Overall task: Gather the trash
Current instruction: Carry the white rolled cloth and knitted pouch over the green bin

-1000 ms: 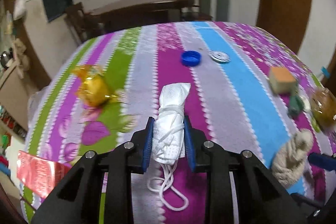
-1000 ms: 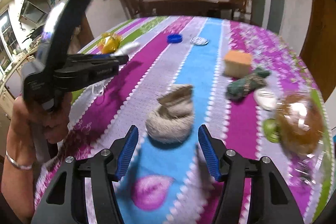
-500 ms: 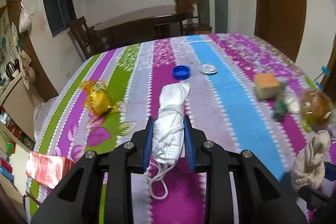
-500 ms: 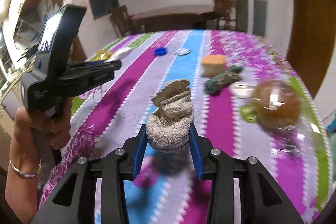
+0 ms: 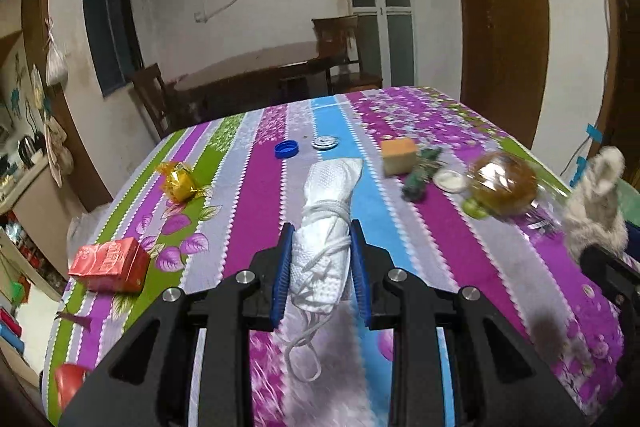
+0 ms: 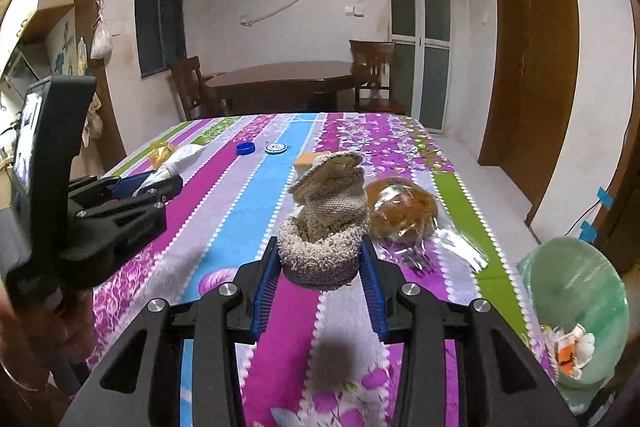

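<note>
Through the left wrist camera I saw my left gripper (image 5: 320,267) clenched on a rolled white mask (image 5: 326,223), its cord dangling below the blue pads, lifted over the striped tablecloth (image 5: 400,227). On the cloth lay a gold wrapper (image 5: 180,182) and a red carton (image 5: 109,263) to the left, a blue cap (image 5: 286,149) and a small white disc (image 5: 325,142) further back, and on the right an orange sponge (image 5: 398,156), a green scrap (image 5: 420,175), a white lid (image 5: 450,181) and a bagged bun (image 5: 503,183). At the right edge, blurred, the knit sock (image 5: 596,203) was up in the other gripper.

Through the right wrist camera I saw my right gripper (image 6: 320,277) clamped on that rolled sock (image 6: 324,223), held above the cloth, its shadow falling below. The bun (image 6: 402,213) sat just beyond it to the right. A green bin (image 6: 576,307) stood off the table's right edge with scraps inside. The left gripper (image 6: 148,183), mask (image 6: 176,159) pinched in it, was raised on the left.
</note>
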Available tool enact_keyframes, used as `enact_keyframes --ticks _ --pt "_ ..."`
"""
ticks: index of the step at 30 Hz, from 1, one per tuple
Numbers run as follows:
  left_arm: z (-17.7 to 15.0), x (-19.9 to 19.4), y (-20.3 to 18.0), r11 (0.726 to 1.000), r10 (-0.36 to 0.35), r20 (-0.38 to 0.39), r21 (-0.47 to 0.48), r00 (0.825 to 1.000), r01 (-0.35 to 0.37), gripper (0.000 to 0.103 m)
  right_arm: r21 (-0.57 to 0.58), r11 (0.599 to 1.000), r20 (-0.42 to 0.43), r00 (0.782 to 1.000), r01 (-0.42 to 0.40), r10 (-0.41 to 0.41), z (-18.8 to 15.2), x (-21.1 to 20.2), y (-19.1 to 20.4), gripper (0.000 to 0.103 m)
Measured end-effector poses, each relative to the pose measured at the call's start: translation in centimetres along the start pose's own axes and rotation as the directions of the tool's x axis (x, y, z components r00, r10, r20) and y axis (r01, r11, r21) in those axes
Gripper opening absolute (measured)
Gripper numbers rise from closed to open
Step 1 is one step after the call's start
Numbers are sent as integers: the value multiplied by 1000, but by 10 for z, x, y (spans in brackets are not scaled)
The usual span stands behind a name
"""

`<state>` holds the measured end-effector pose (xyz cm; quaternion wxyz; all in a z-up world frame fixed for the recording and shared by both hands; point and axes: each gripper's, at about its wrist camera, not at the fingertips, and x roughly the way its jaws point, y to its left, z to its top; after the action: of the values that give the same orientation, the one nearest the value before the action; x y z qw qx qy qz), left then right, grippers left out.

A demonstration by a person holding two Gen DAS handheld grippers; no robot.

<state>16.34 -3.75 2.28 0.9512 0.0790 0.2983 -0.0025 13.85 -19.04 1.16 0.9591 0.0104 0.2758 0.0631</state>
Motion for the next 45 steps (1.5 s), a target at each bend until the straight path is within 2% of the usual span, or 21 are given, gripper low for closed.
enact_keyframes --ticks 5,12,22,31,37,40,45 --pt "-9 -14 -22 999 -9 10 41 1000 8 26 -28 1000 -3 1000 -3 3 -13 -15 3 40" --pt "-14 -19 -51 994 -15 13 111 1000 13 26 0 1000 3 1000 11 -11 -24 -29 -9 40" --pt "-7 -30 -95 979 -49 42 198 998 40 26 27 996 24 996 84 -84 -22 -52 -51 40" --pt "16 -34 -154 953 -127 75 286 989 101 26 35 986 31 986 165 -167 -9 -74 -107 40" --pt "30 -33 -202 923 -205 67 345 977 170 26 40 970 0 971 241 -241 -4 -89 -161 41" --pt "35 -32 -230 899 -253 54 383 966 213 26 42 956 -28 957 289 -288 -3 -96 -192 41" --pt "45 -31 -269 851 -355 26 422 935 312 26 58 934 -82 934 353 -348 -3 -106 -246 41"
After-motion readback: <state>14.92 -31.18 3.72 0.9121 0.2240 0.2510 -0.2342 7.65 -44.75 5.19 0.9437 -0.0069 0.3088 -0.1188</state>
